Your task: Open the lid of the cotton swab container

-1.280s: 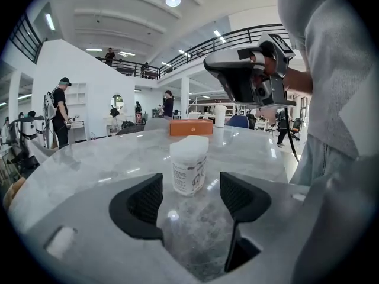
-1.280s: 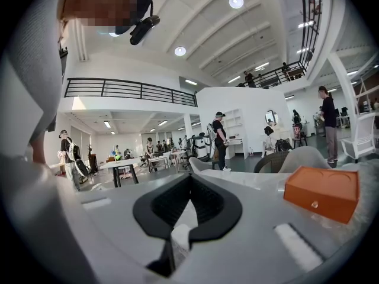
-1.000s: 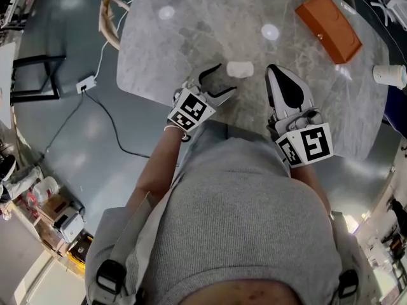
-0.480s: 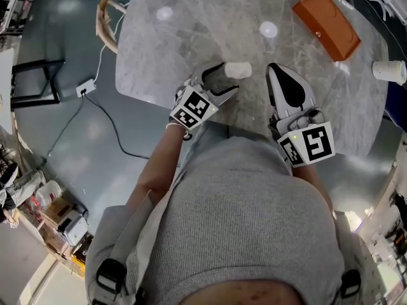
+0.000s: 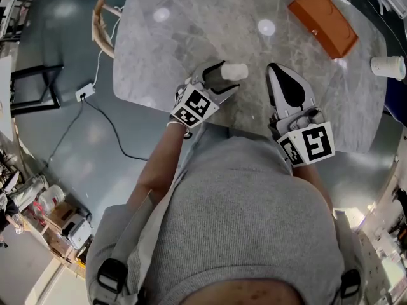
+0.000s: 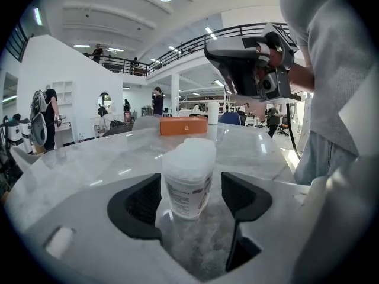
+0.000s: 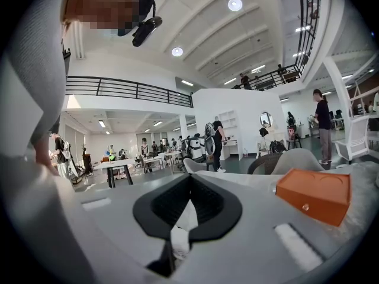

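The cotton swab container [image 6: 188,173] stands upright on the grey surface [image 5: 191,24], lid on, between the wide-spread jaws of the left tool [image 6: 192,199] — neither pad touches it. The right tool [image 7: 188,206] sits near its right side — fully closed, holding nothing.

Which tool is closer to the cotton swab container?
Left. The left tool has open jaws flanking the cotton swab container, not gripping; the right tool, shut, sits off to its right.

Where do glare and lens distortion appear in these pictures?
Head view: two lamp reflections glare on the marble table. Left gripper view: the fisheye curves the balcony railing; the cotton swab container is sharp. Right gripper view: black corners; a ceiling lamp is blown out.
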Motion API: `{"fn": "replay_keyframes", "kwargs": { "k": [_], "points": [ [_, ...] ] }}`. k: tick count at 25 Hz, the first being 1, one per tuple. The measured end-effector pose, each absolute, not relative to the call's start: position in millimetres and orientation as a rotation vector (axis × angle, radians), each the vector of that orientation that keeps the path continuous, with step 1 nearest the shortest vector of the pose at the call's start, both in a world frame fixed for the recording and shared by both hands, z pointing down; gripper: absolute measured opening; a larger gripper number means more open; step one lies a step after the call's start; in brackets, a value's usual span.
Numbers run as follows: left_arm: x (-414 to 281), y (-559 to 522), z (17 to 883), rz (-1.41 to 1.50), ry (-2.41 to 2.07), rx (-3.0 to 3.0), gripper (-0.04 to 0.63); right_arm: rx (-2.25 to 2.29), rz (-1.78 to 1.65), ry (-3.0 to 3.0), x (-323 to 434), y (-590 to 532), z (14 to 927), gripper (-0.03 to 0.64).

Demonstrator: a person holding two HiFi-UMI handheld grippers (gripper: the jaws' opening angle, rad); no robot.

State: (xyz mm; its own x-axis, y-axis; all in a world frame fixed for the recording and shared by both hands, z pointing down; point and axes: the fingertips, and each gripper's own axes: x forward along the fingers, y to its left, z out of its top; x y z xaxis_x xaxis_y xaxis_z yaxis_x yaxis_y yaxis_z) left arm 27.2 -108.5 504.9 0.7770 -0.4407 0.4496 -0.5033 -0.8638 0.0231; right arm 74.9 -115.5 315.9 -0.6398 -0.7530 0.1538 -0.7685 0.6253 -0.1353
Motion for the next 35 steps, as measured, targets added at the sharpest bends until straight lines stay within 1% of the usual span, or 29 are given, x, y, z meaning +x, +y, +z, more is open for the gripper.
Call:
{"fn": "replay_keyframes", "kwargs": {
  "k": [35],
  "points": [
    [54.9, -116.9, 510.9, 0.741, -0.64, 2.884, 0.319, 1.358, 0.318, -2.722, 88.8, -118.0, 319.0, 0.0]
  ]
}}
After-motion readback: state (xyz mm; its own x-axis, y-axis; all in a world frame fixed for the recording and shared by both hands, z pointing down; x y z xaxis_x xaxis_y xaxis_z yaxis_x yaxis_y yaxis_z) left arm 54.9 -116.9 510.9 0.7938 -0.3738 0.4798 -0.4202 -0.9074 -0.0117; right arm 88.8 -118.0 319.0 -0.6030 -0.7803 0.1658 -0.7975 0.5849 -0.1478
